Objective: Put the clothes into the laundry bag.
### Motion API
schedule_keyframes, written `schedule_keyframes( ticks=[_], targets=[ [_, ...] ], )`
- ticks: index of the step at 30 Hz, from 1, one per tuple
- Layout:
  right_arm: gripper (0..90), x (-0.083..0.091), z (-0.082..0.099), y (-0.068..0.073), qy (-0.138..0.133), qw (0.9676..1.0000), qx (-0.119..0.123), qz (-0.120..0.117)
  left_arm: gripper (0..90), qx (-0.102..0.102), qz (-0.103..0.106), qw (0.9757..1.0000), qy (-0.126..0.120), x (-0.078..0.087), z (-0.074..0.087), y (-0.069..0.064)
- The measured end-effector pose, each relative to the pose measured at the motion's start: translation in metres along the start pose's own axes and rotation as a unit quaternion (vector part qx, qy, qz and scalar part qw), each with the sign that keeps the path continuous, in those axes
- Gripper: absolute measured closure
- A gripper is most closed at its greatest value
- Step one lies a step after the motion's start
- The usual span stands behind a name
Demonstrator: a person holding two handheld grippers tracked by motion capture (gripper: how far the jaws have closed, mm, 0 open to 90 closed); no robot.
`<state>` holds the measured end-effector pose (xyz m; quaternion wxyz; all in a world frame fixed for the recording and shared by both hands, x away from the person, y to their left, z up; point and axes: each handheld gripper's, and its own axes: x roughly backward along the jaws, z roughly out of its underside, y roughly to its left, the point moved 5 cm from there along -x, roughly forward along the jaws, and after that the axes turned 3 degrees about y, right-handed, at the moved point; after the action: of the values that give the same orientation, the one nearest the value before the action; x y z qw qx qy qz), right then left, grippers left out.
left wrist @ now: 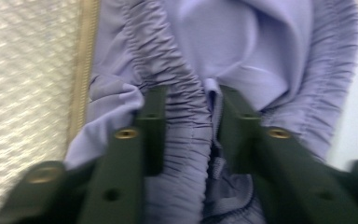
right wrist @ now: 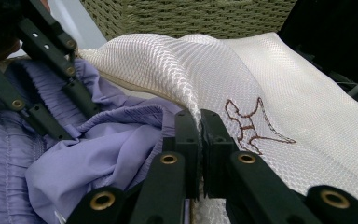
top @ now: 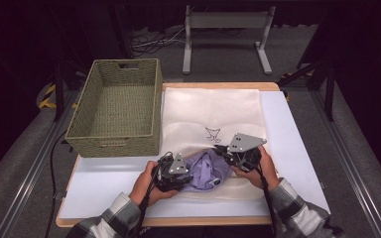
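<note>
Right hand-held gripper (right wrist: 199,140) pinches mesh bag (right wrist: 261,79) edge; basket (top: 116,106) near.

Overhead cam looks toward 12 o'clock; my two gripper cams sit super close, all sharing the lilac garment (top: 206,171).

One woven basket (top: 114,106), one white mesh bag (top: 213,114), one lilac garment (top: 206,171), possibly just a single piece given the bunching. Two grippers: left (top: 174,174), right (top: 238,151). One white table (top: 297,148).
</note>
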<state>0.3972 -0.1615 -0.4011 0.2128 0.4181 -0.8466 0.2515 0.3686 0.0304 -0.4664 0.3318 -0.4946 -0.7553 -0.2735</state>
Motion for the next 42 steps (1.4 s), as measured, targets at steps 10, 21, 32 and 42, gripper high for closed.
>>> schedule_keyframes(
  ticks=[10, 21, 32, 42],
  targets=[
    [87.0, 0.002, 0.0, 0.003, -0.001, 1.0, 0.004, 0.003, 86.2, -0.005, -0.003, 0.9993, -0.036, 0.007, -0.012, -0.007],
    [87.0, 0.002, -0.002, 0.005, -0.004, 1.0, 0.005, -0.002, 86.9, -0.006, -0.02, 0.9988, -0.044, -0.011, -0.042, -0.005],
    [87.0, 0.001, -0.002, 0.01, -0.003, 0.9999, 0.003, -0.016, 87.1, 0.054, -0.08, 0.994, -0.051, -0.036, -0.058, 0.02],
    [87.0, -0.004, 0.002, 0.012, 0.011, 0.9997, 0.004, -0.023, 86.4, 0.081, -0.092, 0.9905, -0.062, -0.04, -0.058, 0.028]
  ],
)
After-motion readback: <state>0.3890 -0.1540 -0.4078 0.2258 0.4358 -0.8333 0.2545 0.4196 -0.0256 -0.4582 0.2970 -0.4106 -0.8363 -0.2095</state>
